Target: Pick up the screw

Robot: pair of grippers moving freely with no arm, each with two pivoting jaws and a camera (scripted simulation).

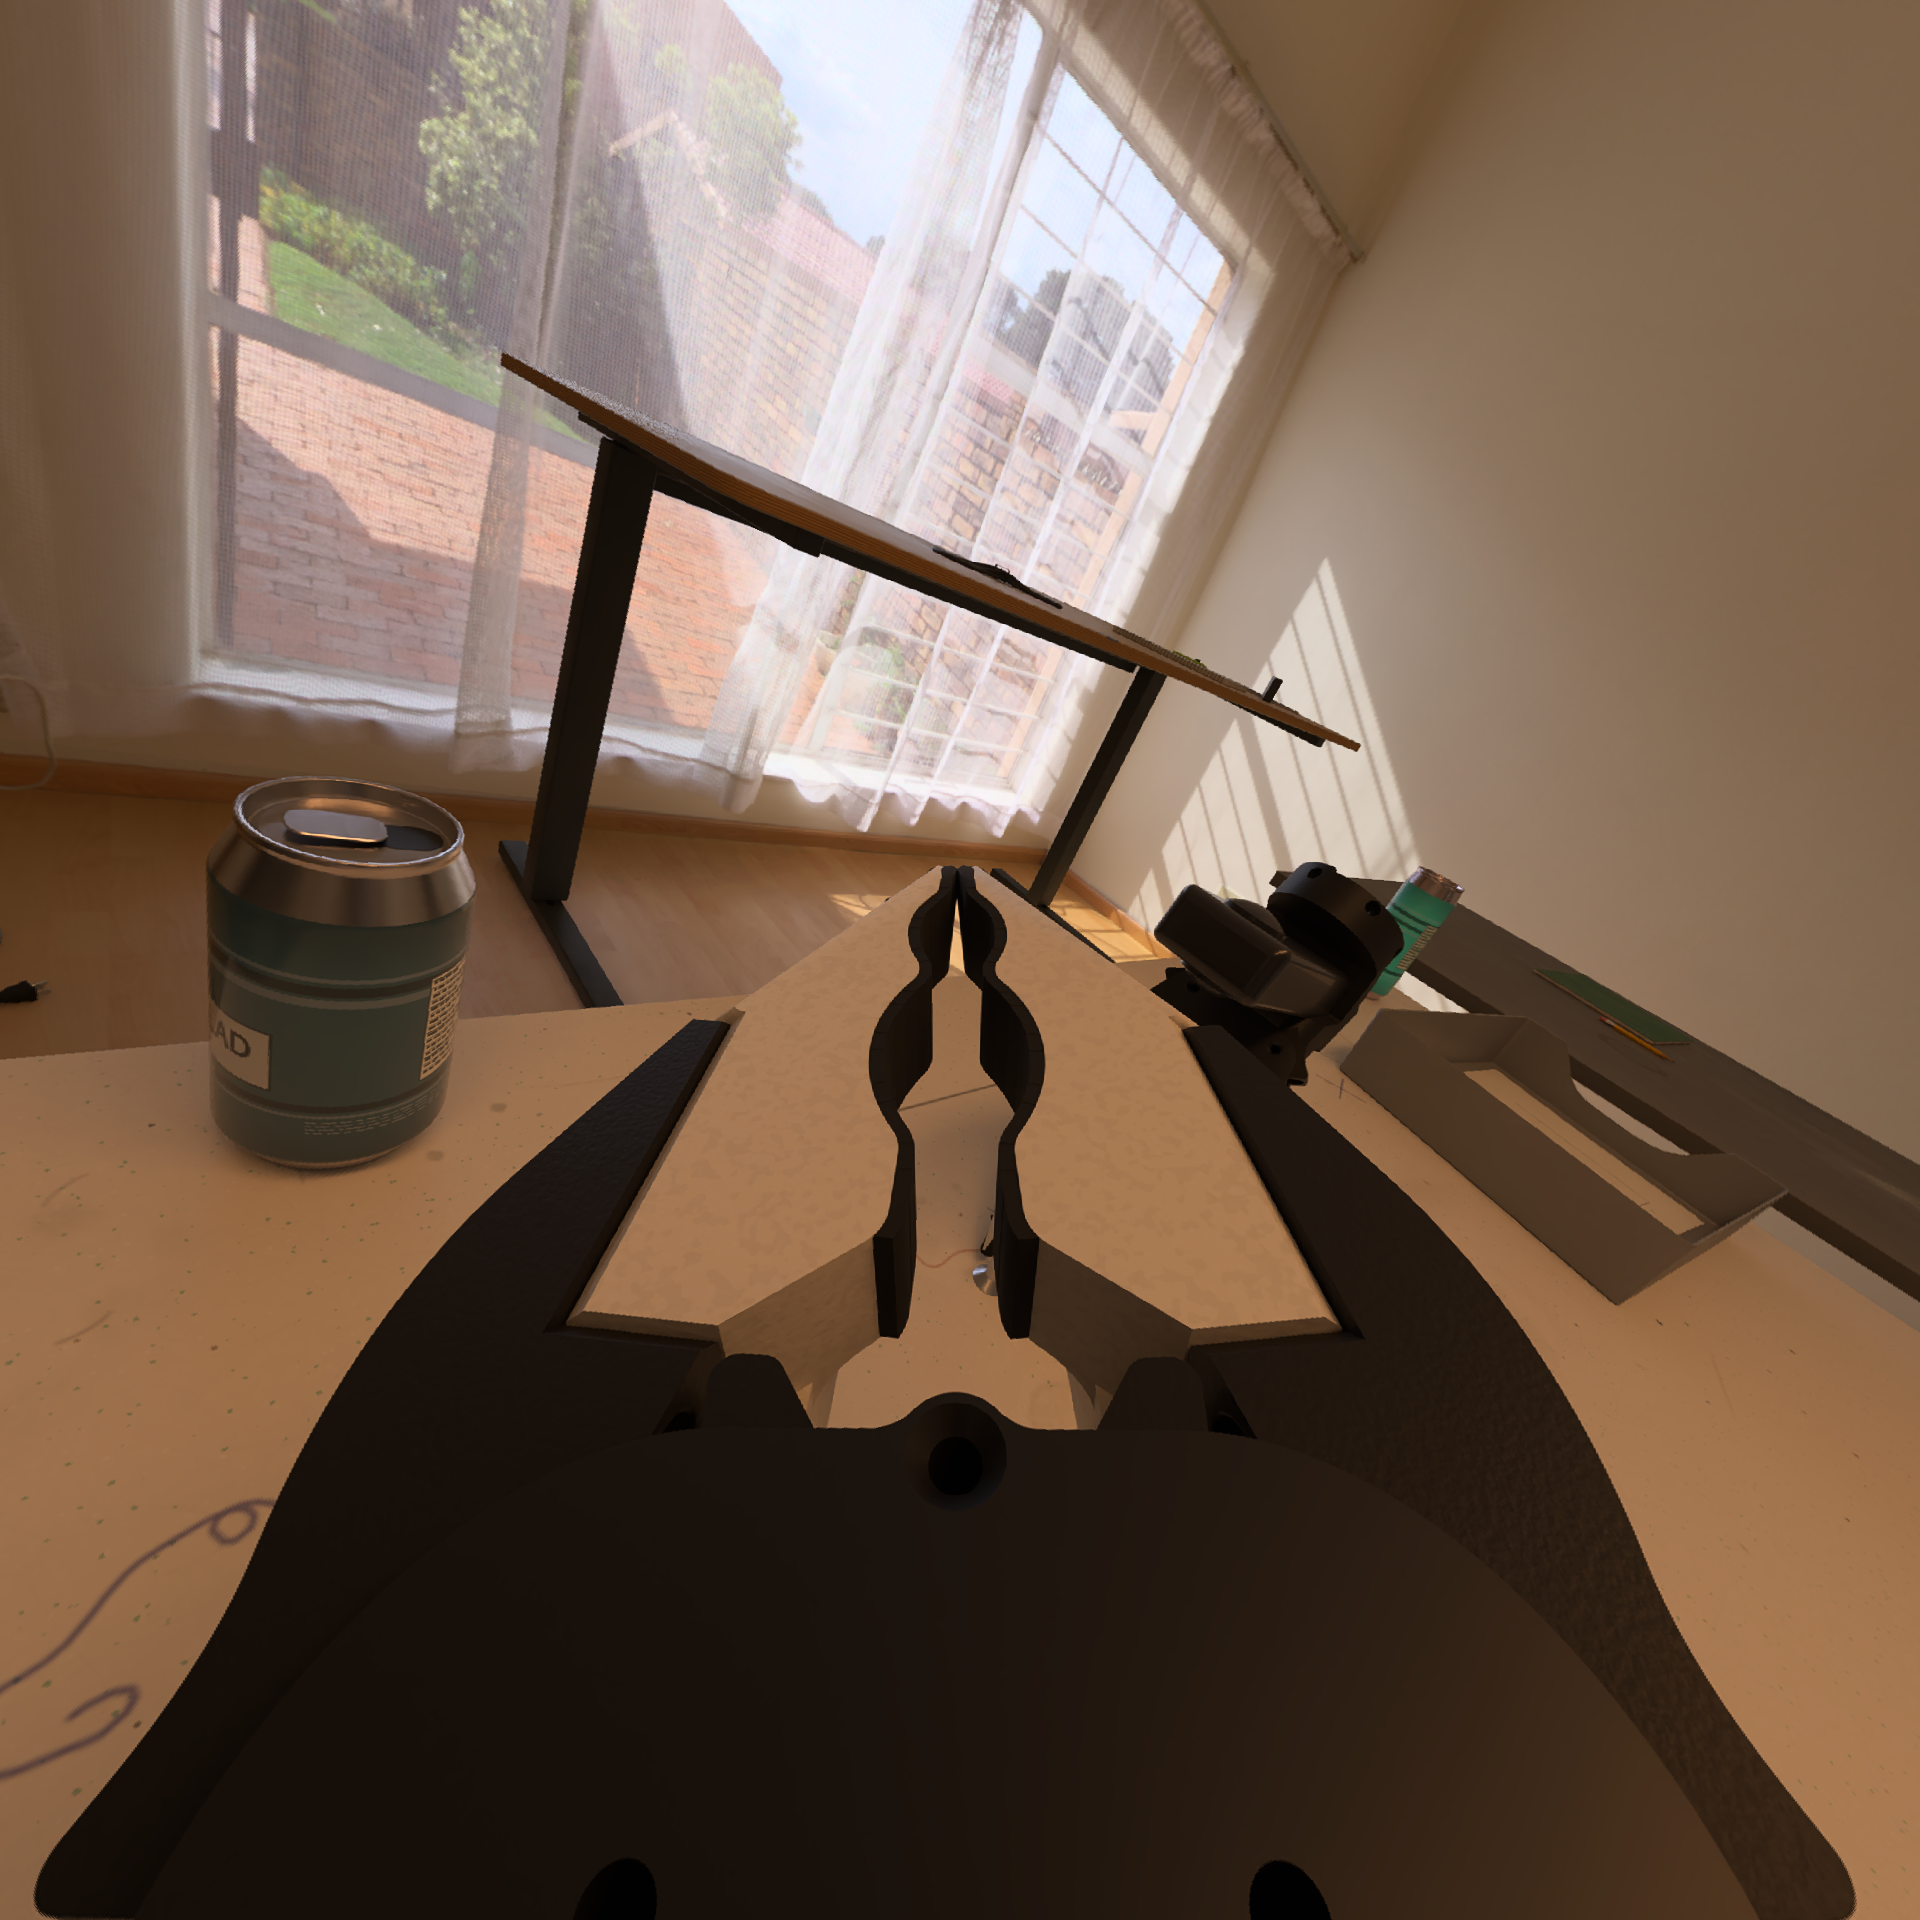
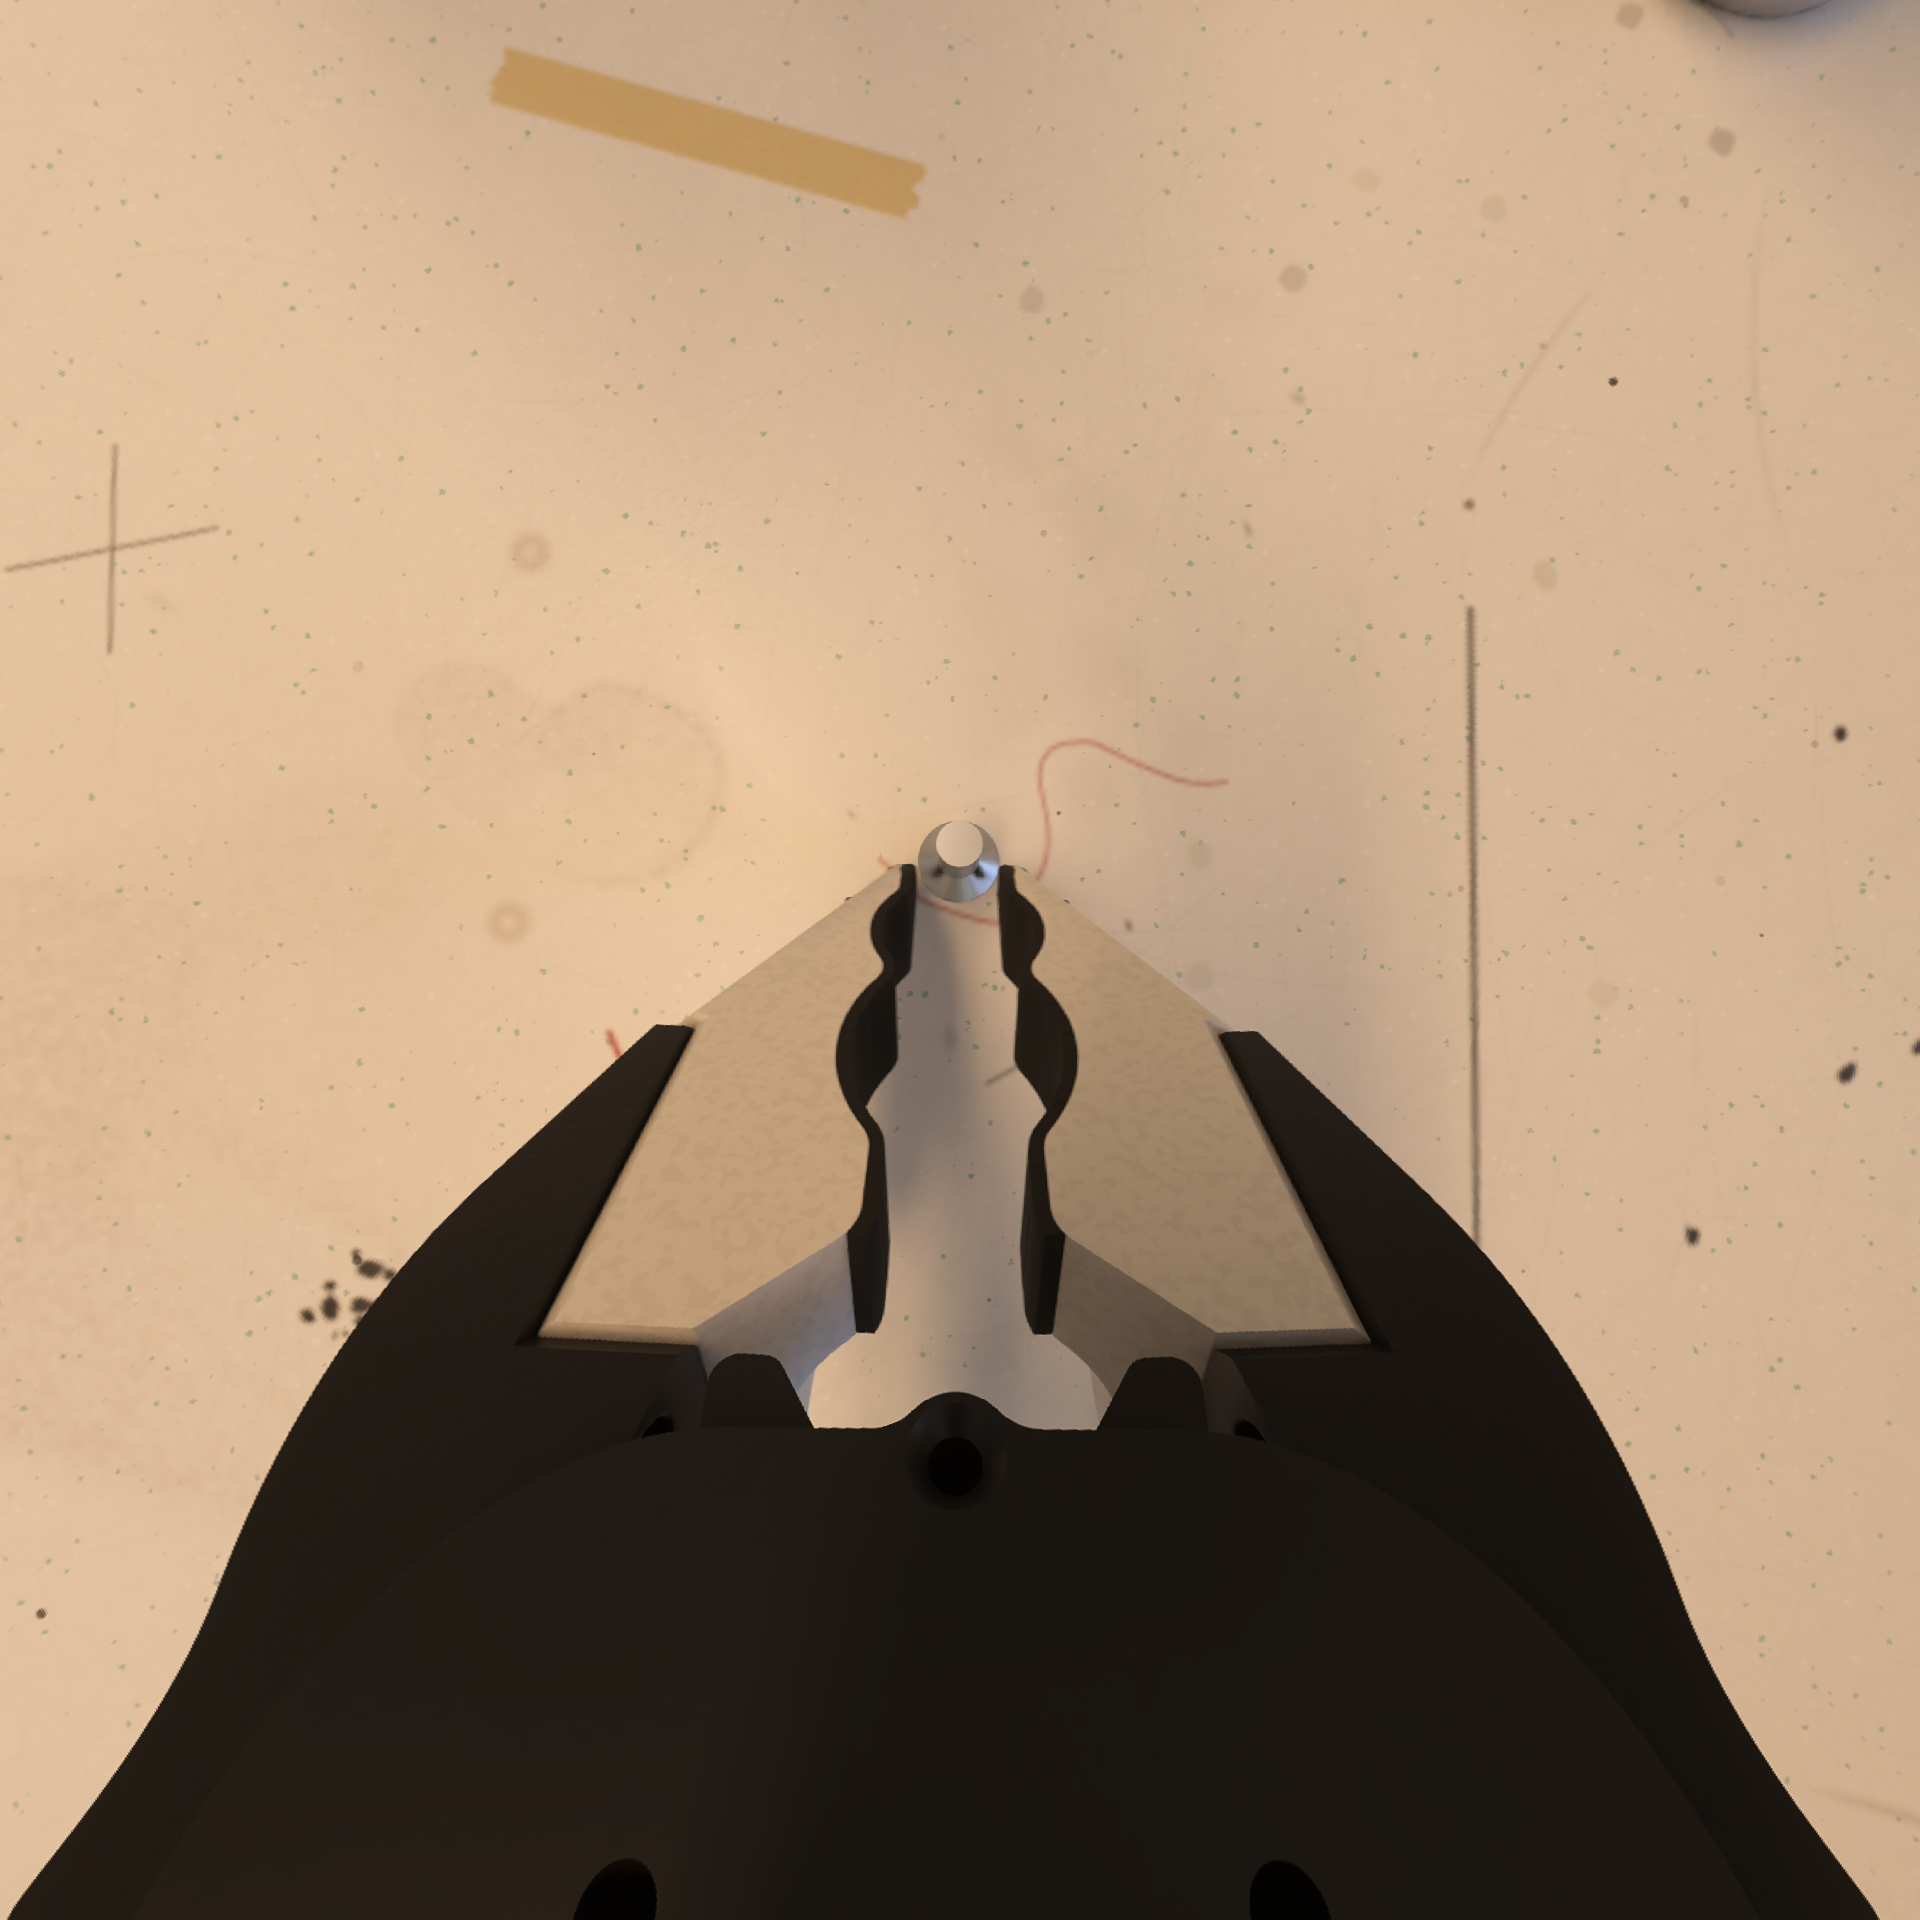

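One screw (image 2: 958, 860) is seen at the centre of the right wrist frame, standing on the pale worktop (image 2: 416, 416) between the tips of the right tool (image 2: 957, 881). The two fingers are held a little apart around its head; whether they touch it cannot be told. One strip of tape (image 2: 707, 130) lies at upper left. In the left wrist frame, the left tool (image 1: 957, 878) is seen closed on nothing, tips together. One can (image 1: 338, 971) stands at left.
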